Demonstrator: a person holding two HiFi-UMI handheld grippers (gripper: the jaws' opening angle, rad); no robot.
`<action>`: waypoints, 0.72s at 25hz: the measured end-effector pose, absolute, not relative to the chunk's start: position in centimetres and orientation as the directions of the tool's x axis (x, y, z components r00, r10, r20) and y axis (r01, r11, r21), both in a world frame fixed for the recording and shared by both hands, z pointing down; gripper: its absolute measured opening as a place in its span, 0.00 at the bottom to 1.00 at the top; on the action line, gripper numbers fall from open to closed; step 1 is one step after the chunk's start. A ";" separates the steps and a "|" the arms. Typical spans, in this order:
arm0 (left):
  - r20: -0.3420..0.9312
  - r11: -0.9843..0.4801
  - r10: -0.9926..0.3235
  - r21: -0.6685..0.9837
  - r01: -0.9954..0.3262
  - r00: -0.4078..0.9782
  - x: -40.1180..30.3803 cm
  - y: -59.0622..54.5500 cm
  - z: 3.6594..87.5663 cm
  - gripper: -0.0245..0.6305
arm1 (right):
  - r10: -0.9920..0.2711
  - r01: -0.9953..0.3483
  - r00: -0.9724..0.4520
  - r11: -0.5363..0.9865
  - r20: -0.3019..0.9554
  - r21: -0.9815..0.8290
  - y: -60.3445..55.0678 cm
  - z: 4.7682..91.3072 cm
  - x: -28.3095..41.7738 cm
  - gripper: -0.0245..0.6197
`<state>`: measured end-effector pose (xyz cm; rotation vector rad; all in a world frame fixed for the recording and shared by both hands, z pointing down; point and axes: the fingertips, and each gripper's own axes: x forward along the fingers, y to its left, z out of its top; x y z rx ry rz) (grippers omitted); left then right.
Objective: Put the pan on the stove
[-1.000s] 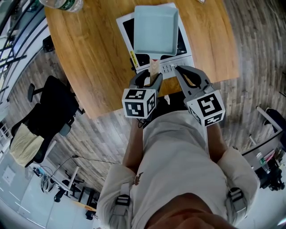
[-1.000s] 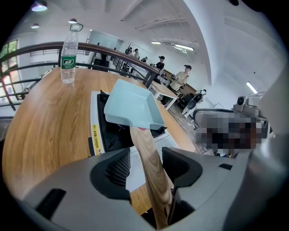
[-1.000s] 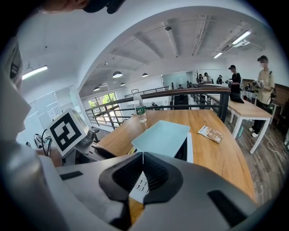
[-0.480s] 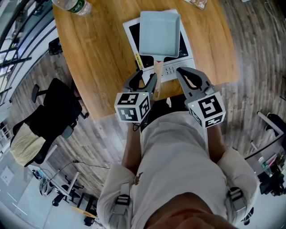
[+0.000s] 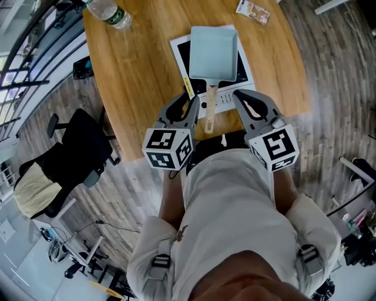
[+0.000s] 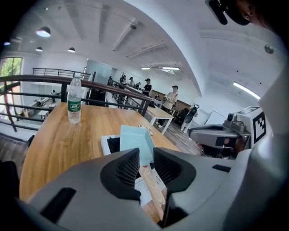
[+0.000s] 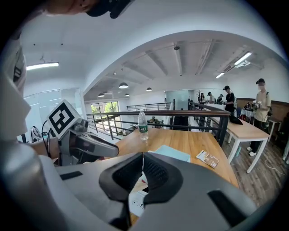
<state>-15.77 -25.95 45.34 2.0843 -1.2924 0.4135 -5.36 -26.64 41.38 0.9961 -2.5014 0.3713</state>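
Observation:
A light blue square pan (image 5: 214, 54) sits on the white stove (image 5: 230, 96), its wooden handle (image 5: 210, 111) pointing toward me. My left gripper (image 5: 189, 103) hovers just left of the handle's end. Its jaws are closing, with a gap still between them and nothing in it. In the left gripper view the pan (image 6: 135, 142) and handle (image 6: 152, 187) lie beyond the left gripper (image 6: 146, 164). My right gripper (image 5: 238, 94) is shut and empty by the stove's near right corner. In its own view the right gripper (image 7: 142, 169) has its pads touching, with the pan (image 7: 174, 153) ahead.
A water bottle (image 5: 108, 14) stands at the far left of the wooden table (image 5: 135, 76), and a small packet (image 5: 254, 10) lies at the far right. A black office chair (image 5: 76, 153) stands on the floor to my left. The table's near edge runs under both grippers.
The left gripper has drawn back from the pan handle, which stood between its jaws, and the jaws have narrowed. The pan stays on the stove. The right gripper has hardly moved.

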 end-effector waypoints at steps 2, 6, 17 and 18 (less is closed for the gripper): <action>0.526 -0.335 -0.705 0.345 -0.877 0.477 -15.8 -26.1 43.6 0.17 | -0.603 -0.703 -0.656 0.707 0.454 -0.076 -26.7 40.3 -5.5 0.07; 0.433 -0.387 -0.748 0.330 -0.861 0.503 -15.6 -26.0 40.0 0.12 | -0.635 -0.711 -0.656 0.701 0.408 -0.055 -26.6 38.1 -5.4 0.07; 0.269 -0.440 -0.821 0.265 -0.858 0.504 -16.1 -25.5 34.5 0.07 | -0.689 -0.725 -0.659 0.689 0.302 -0.009 -26.1 34.1 -4.9 0.07; 0.266 -0.443 -0.821 0.261 -0.858 0.505 -16.0 -25.3 34.4 0.07 | -0.691 -0.727 -0.658 0.687 0.299 -0.011 -26.0 34.0 -4.8 0.07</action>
